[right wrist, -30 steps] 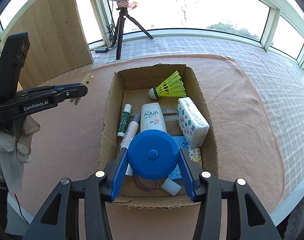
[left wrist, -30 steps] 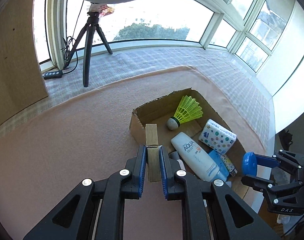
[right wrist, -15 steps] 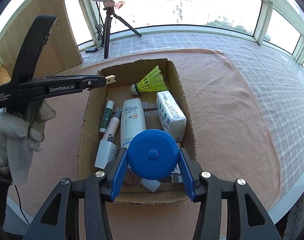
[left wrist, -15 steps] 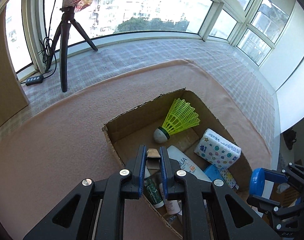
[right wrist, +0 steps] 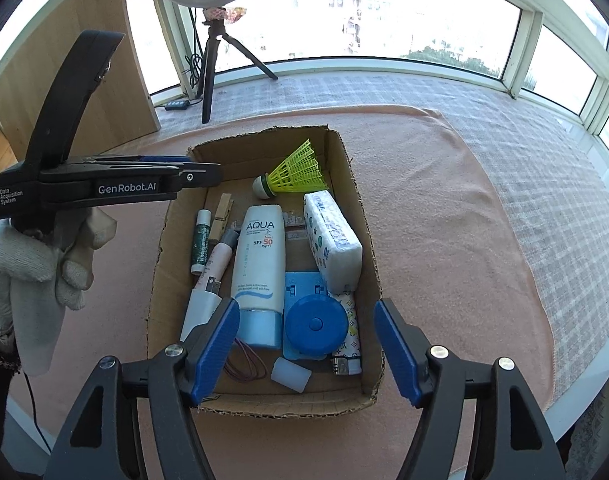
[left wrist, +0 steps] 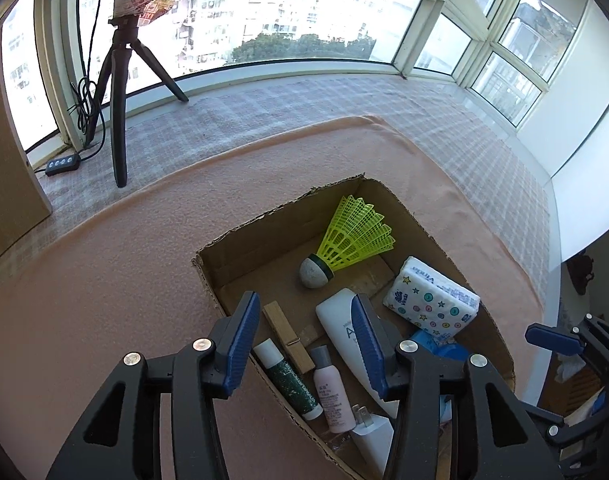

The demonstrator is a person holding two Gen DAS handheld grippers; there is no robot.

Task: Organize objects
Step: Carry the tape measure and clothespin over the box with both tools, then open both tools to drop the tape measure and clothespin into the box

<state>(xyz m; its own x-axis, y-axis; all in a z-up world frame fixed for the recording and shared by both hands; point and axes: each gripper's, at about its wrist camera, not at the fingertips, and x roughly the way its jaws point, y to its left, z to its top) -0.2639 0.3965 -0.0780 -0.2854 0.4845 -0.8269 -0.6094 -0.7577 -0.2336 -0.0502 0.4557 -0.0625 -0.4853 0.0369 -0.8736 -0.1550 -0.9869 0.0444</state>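
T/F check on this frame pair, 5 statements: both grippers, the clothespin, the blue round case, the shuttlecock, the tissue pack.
1. Both the left gripper and the right gripper are open, nothing clamped; their jaws have just been opening. True.
2. The wooden clothespin lies outside the cardboard box, on the cloth. False: it lies in the box, beside the green tube.
3. The blue round case sits in the box. True.
4. The yellow shuttlecock is held by the right gripper. False: it lies at the box's far end.
5. The tissue pack lies along the box's right wall. True.
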